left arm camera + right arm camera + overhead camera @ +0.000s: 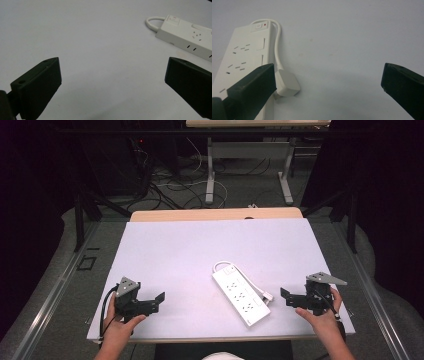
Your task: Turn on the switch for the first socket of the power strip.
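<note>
White desk [175, 250], dark room behind. L tongs [150, 302] spread wide, empty, low over desk. Power strip [240, 296] w/ cord and plug [287, 83] lies flat btwn both tongs. R tongs [289, 297] spread wide, empty, plug just beside one jaw.

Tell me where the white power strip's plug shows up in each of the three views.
High view: the plug lies right of the power strip, by its near half.
Left gripper view: plug out of frame; the strip's switch end sits upper right.
Right gripper view: plug lower left, beside the left jaw.
Shared landmark: the strip's red-lit switch.
</note>
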A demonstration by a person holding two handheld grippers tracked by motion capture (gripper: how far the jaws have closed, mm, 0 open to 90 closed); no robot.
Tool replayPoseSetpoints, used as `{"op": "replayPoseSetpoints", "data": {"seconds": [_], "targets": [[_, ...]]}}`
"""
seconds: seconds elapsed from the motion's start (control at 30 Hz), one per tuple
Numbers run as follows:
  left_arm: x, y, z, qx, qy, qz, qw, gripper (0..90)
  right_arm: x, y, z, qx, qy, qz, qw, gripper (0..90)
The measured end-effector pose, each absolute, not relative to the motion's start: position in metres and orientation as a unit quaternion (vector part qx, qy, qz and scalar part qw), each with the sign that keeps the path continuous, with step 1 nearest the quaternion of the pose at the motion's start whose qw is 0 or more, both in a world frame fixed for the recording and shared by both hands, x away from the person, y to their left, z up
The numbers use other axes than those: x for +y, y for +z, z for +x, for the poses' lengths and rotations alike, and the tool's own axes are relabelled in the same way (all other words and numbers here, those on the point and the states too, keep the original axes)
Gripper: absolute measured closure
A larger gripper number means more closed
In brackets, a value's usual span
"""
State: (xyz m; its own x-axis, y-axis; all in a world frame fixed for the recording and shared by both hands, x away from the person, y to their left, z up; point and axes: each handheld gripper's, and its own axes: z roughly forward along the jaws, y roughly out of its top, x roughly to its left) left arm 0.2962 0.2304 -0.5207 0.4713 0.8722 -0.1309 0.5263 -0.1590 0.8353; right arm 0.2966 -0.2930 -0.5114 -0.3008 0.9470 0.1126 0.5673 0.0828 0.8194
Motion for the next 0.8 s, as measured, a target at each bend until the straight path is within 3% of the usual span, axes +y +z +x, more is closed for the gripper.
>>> {"op": "replayPoseSetpoints", "data": {"seconds": [0.8], "targets": [[0.228, -0.521, 0.294, 0.478, 0.201, 0.73, 0.445, 1.7, -0.278, -0.507, 0.299, 0.717, 0.399, 0.517, 0.242, 0.0]]}}
